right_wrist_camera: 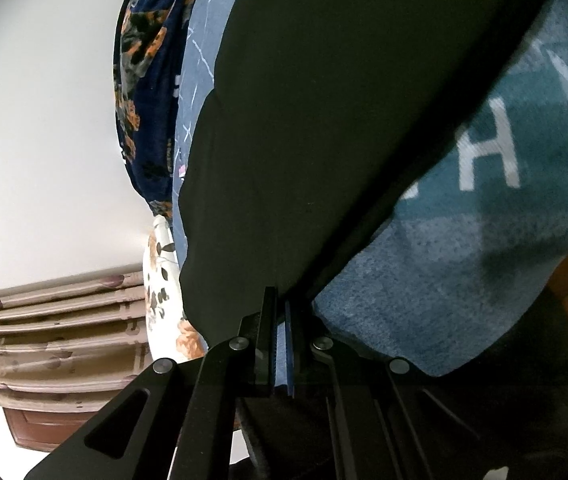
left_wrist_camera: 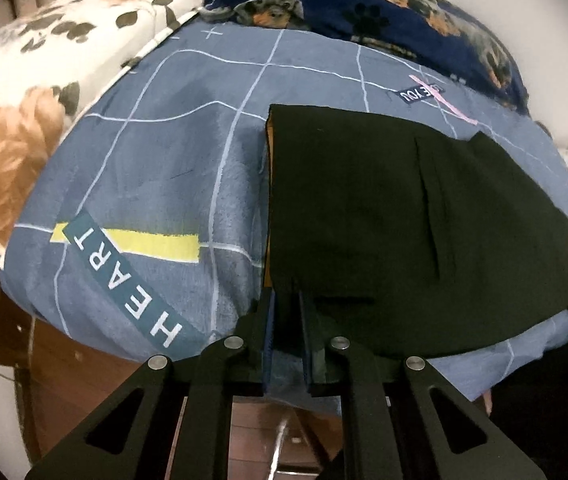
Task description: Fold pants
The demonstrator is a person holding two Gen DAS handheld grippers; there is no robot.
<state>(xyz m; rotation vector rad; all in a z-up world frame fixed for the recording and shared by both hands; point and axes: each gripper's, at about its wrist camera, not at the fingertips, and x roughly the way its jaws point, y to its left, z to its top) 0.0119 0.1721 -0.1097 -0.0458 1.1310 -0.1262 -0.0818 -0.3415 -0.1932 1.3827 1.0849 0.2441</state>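
On the blue bedspread (left_wrist_camera: 143,152) lie black pants (left_wrist_camera: 404,220) (already doubled over), left gripper (left_wrist_camera: 287,300) and right gripper (right_wrist_camera: 280,300) each clamped on an edge.

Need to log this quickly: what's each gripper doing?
Left gripper: shut on the black fabric pants.
Right gripper: shut on the same pants.
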